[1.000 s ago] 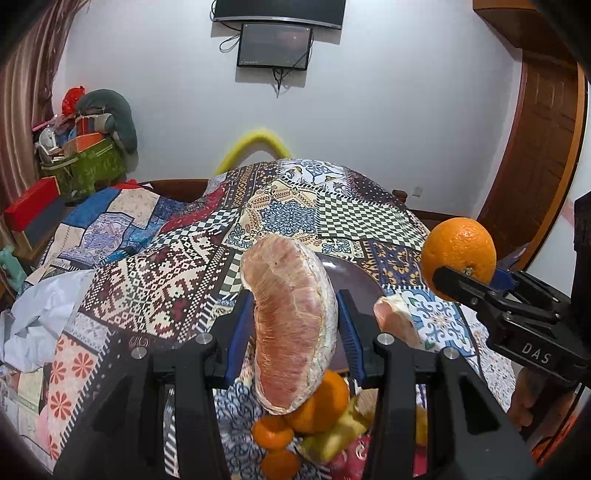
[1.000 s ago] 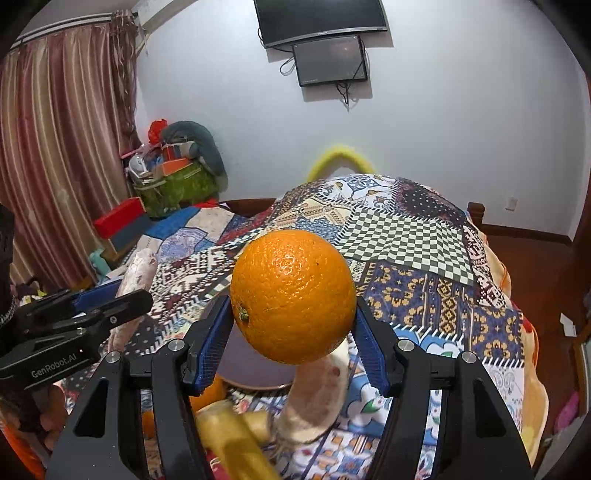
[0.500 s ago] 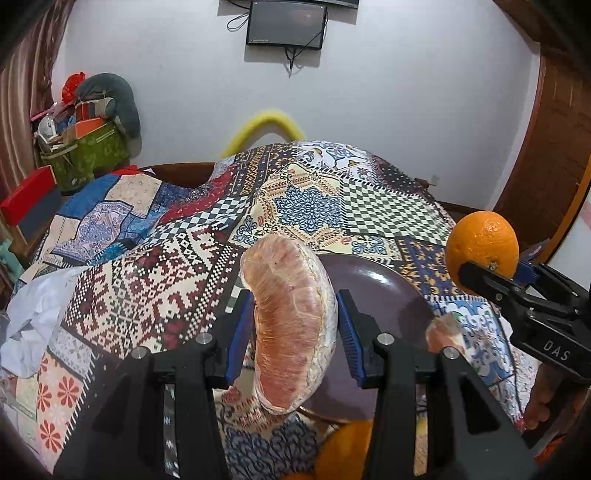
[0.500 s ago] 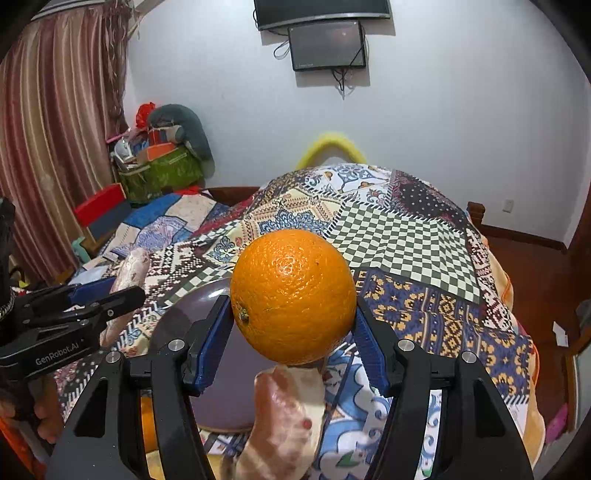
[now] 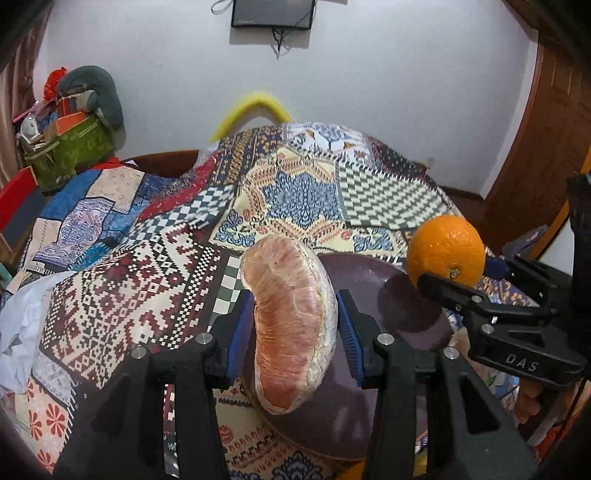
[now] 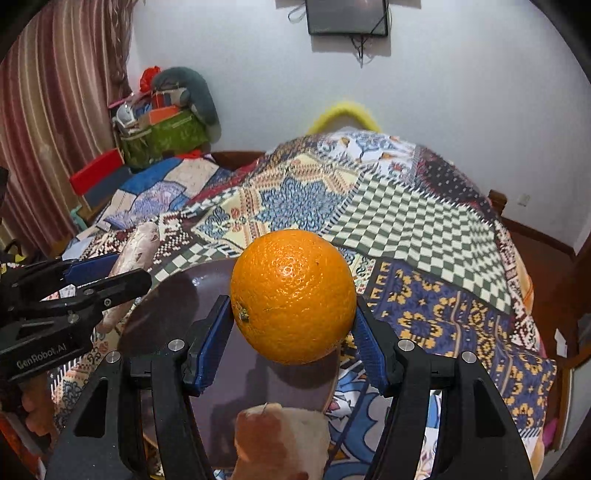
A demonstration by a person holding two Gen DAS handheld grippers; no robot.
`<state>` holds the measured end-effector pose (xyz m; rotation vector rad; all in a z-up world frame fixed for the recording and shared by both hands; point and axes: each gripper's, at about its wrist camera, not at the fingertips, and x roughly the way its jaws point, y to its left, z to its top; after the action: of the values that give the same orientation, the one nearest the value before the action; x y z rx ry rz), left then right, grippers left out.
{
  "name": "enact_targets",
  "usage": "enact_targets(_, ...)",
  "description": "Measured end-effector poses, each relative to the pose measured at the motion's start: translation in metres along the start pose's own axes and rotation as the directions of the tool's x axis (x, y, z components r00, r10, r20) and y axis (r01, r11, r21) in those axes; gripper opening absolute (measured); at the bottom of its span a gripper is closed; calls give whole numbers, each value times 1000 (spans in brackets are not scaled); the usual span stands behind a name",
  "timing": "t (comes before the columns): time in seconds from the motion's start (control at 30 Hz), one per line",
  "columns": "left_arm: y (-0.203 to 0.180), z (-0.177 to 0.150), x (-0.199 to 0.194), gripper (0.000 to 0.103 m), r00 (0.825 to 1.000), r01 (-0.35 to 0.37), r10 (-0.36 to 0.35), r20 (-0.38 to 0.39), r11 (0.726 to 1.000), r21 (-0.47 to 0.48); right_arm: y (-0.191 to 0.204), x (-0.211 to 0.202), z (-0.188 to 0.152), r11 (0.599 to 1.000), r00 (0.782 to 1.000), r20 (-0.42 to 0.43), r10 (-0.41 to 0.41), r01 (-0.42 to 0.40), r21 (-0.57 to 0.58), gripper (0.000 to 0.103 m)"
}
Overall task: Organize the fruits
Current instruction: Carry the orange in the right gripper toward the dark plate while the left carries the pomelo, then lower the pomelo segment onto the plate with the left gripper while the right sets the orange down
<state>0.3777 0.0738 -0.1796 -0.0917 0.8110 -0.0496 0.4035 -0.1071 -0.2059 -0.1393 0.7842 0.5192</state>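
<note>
- Pink pomelo wedge (image 5: 293, 325), wrapped in clear film, stands on end between the blue pads of the left claw (image 5: 295, 328) in the left wrist view, pinched on both flanks and held clear of the bed.
- Under and behind the wedge a dark purple plate (image 5: 365, 406) lies on the patchwork quilt (image 5: 155, 280) that covers the bed.
- Toward the right edge of that view the right claw (image 5: 448, 275) reaches in from the side with an orange (image 5: 446, 251) gripped at its tip, above the plate's right rim.
- A wall screen (image 5: 273, 14) hangs high on the white wall beyond the bed's far edge.
- From the right wrist view, the orange (image 6: 293, 295) fills the gap between the blue pads of the right claw (image 6: 293, 326), clamped on both sides, stem end facing left.
- It hangs over the plate (image 6: 173, 310), not touching it.
- A second pinkish wedge (image 6: 282, 441) shows at the bottom of the view, near the plate's near rim; whether it rests on the plate or just beside it is hard to tell.
- At the left, the left claw (image 6: 131, 273) carries the pomelo wedge (image 6: 138, 249) over the plate's left rim.
</note>
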Motion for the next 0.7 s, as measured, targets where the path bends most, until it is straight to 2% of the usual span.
enact_targets(0.23, 1, 1, 29, 45, 997, -7, 7, -72, 1000, 3, -1, 17, 6, 1000, 999, -50, 3, -4, -20, 60)
enact_targets(0.5, -1, 7, 41, 44, 994, -9, 11, -104, 1000, 23, 4, 34, 6, 998, 993, -119, 16, -24, -63, 60)
enact_targets(0.53, 0, 7, 41, 40, 995, -8, 10, -103, 1000, 22, 4, 35, 6, 998, 992, -125, 16, -24, -63, 60)
enact_targets(0.7, -2, 12, 38, 40, 996, -1, 4, -91, 1000, 30, 5, 42, 5, 997, 988, -155, 18, -29, -68, 61)
